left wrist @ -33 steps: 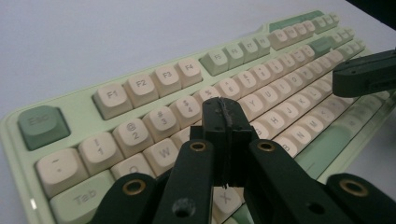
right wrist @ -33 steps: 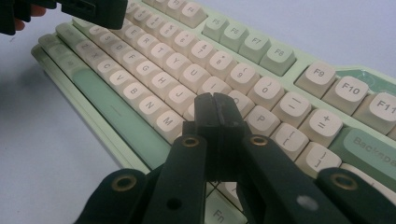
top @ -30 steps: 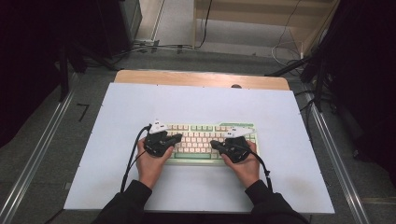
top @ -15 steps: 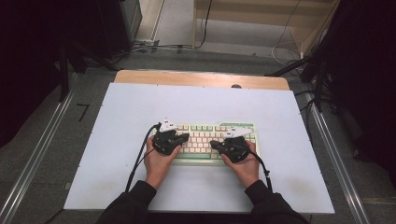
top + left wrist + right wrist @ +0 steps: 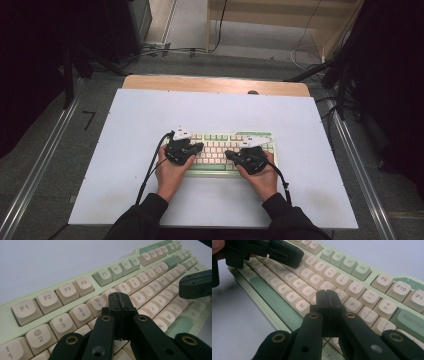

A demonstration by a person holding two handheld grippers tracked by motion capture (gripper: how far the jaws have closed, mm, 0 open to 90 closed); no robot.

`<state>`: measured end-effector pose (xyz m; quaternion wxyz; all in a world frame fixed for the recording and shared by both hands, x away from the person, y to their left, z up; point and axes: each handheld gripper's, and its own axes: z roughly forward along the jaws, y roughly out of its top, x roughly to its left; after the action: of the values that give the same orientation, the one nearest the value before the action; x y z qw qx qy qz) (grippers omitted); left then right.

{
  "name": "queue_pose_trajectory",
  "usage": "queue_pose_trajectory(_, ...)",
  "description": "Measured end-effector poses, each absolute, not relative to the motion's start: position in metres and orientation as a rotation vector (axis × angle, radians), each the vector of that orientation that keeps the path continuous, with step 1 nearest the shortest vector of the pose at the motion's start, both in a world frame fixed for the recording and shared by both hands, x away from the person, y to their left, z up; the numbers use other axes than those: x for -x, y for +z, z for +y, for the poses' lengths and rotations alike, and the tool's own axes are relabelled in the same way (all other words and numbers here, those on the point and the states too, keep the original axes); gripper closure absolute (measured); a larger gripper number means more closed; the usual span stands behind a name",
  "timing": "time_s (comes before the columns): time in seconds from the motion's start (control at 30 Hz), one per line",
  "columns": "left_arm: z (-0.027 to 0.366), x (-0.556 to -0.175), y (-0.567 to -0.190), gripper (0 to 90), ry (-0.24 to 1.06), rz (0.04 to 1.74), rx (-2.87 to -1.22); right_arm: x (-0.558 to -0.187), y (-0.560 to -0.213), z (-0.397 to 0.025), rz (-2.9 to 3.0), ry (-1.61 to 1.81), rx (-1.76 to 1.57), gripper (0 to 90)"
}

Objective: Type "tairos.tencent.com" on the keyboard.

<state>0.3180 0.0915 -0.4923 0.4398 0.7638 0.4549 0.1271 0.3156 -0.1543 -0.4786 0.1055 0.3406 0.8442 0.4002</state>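
Observation:
A pale green keyboard (image 5: 220, 145) with cream keys lies on the white table top, in front of the person. My left gripper (image 5: 200, 146) is shut and empty, with its tips low over the left half of the keys. In the left gripper view its closed tips (image 5: 120, 298) sit over the number row near the 5 and 6 keys (image 5: 98, 303). My right gripper (image 5: 228, 154) is shut and empty too, over the right half. In the right gripper view its tips (image 5: 327, 296) hang near the J and K keys (image 5: 308, 291). The two grippers point toward each other, a short gap apart.
The white sheet (image 5: 150, 115) covers most of a wooden table (image 5: 215, 84), with bare room on all sides of the keyboard. Metal rails (image 5: 40, 165) run along the floor at left and right. Cables (image 5: 150, 170) trail back from both grippers.
My left gripper has slid to the right, from the keyboard's left end toward its middle. The right gripper has barely moved.

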Motion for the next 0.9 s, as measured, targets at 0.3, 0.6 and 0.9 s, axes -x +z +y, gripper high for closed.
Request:
queue_pose_trajectory(0.3, 0.0900, -0.3180, -0.4919, 90.0, 0.320, 1.126, -1.906, -0.3158, -0.4789, -0.1542, 2.490, 1.179, -1.003, 87.8)
queue_pose_trajectory(0.6, 0.0900, -0.3180, -0.4920, 90.0, 0.319, 1.125, -1.909, -0.3155, -0.4795, -0.1531, 2.493, 1.179, -1.003, 87.8)
queue_pose_trajectory(0.9, 0.0890, -0.3186, -0.4928, 90.0, 0.325, 1.133, -1.934, -0.3156, -0.4796, -0.1530, 2.494, 1.180, -1.003, 87.8)
